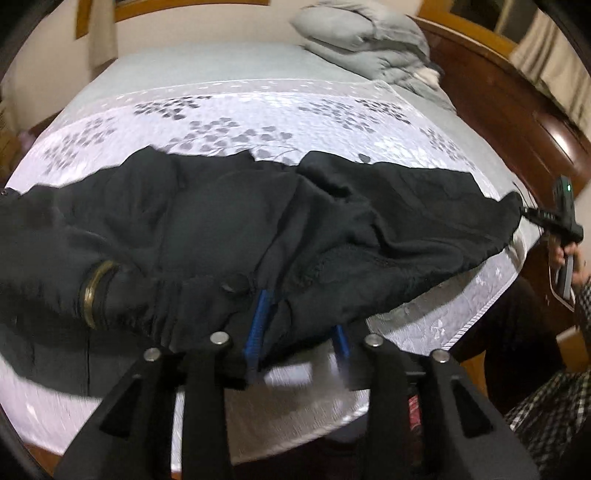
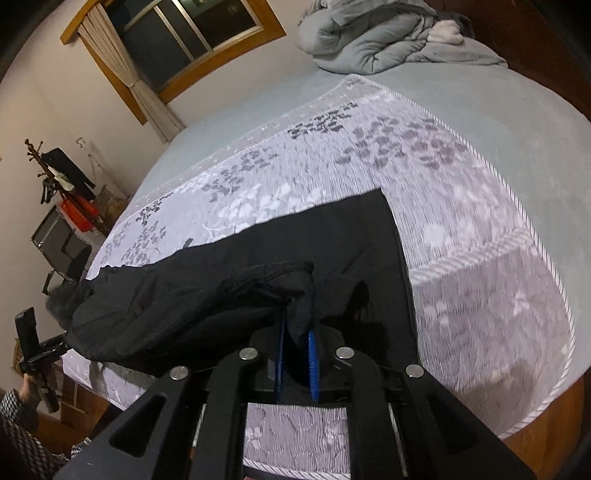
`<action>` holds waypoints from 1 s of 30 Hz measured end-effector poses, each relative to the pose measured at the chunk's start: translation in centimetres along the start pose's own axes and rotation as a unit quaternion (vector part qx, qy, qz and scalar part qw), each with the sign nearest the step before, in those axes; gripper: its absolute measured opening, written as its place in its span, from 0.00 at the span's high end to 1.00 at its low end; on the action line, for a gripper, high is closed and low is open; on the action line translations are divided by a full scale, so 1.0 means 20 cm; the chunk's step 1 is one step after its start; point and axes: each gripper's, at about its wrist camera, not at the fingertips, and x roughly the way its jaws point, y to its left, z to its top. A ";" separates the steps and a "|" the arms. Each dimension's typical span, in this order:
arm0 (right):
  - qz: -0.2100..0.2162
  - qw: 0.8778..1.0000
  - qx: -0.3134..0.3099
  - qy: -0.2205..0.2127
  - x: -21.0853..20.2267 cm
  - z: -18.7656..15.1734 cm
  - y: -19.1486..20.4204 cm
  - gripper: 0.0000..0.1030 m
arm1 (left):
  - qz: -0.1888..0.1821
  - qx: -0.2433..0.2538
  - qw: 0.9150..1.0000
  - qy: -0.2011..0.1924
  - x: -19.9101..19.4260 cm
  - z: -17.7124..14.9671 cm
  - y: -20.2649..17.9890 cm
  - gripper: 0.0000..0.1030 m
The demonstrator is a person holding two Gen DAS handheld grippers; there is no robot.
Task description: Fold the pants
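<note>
black pants [image 1: 229,221] spread limp across the bed [image 1: 229,110], ahead of both tools. left tool [image 1: 295,332] pinching waistband, right tool [image 2: 295,354] pinching hem. soft, light, droopy; best gripped at edges.

bed [image 2: 517,147] grey sheet | wood-framed window [image 2: 192,33] dark | curtain [image 2: 147,92] beige | coat rack [image 2: 48,173]

No readable text in either view.

No words, brand names, numbers or signs can be made out on anything shown.
</note>
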 end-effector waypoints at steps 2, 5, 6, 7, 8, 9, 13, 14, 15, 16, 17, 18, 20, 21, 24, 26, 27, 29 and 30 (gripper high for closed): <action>-0.009 1.000 -0.005 0.004 0.01 -0.02 0.01 0.76 | 0.012 -0.002 1.000 0.004 -0.04 -0.03 -0.01 0.51; -0.014 1.000 -0.007 0.009 0.02 -0.02 0.02 0.74 | 0.020 0.002 1.000 0.006 -0.10 -0.08 -0.05 0.09; -0.016 1.000 -0.006 0.008 0.03 -0.02 0.02 0.73 | 0.012 -0.002 1.000 -0.001 -0.14 -0.10 -0.06 0.06; -0.016 1.000 -0.004 0.009 0.03 -0.02 0.02 0.71 | 0.009 -0.008 1.000 -0.009 -0.17 -0.10 -0.06 0.06; -0.017 1.000 -0.003 0.010 0.03 -0.02 0.02 0.71 | 0.017 -0.016 1.000 -0.016 -0.20 -0.11 -0.05 0.03; -0.019 1.000 -0.002 0.011 0.04 -0.02 0.02 0.71 | 0.032 -0.023 0.999 -0.020 -0.23 -0.11 -0.04 0.03; -0.028 0.999 0.000 0.016 0.03 -0.03 0.02 0.68 | 0.068 -0.090 0.993 -0.033 -0.30 -0.15 0.16 0.03; -0.030 0.999 0.002 0.018 0.02 -0.03 0.02 0.64 | 0.075 -0.113 0.990 -0.031 -0.30 -0.16 0.22 0.03; -0.034 0.999 0.004 0.019 0.00 -0.04 0.01 0.62 | 0.084 -0.148 0.985 -0.032 -0.30 -0.18 0.31 0.03; -0.037 0.999 0.004 0.020 -0.01 -0.04 0.01 0.57 | 0.090 -0.174 0.980 -0.032 -0.30 -0.20 0.37 0.03; -0.042 0.999 0.004 0.021 -0.04 -0.05 0.00 0.50 | 0.098 -0.202 0.974 -0.034 -0.31 -0.21 0.44 0.03; -0.047 0.999 0.006 0.021 -0.06 -0.06 -0.01 0.47 | 0.105 -0.232 0.966 -0.037 -0.31 -0.23 0.51 0.03; -0.048 0.998 0.023 0.025 -0.12 -0.09 -0.04 0.41 | 0.117 -0.290 0.949 -0.038 -0.31 -0.27 0.66 0.03; -0.045 0.998 0.032 0.027 -0.14 -0.11 -0.05 0.41 | 0.117 -0.311 0.942 -0.035 -0.30 -0.28 0.70 0.03; -0.043 0.997 0.051 0.029 -0.18 -0.16 -0.08 0.37 | 0.106 -0.367 0.924 -0.020 -0.24 -0.30 0.80 0.03; -0.052 0.996 0.068 0.029 -0.20 -0.20 -0.10 0.23 | 0.098 -0.371 0.923 -0.010 -0.20 -0.29 0.80 0.03; -0.058 0.995 0.075 0.029 -0.21 -0.21 -0.12 0.23 | 0.099 -0.369 0.924 -0.009 -0.18 -0.28 0.79 0.03; -0.064 0.994 0.092 0.009 -0.24 -0.23 -0.17 0.23 | 0.091 -0.363 0.927 -0.006 -0.13 -0.25 0.77 0.03; -0.059 0.994 0.095 0.006 -0.24 -0.22 -0.19 0.23 | 0.091 -0.359 0.929 -0.005 -0.11 -0.23 0.76 0.03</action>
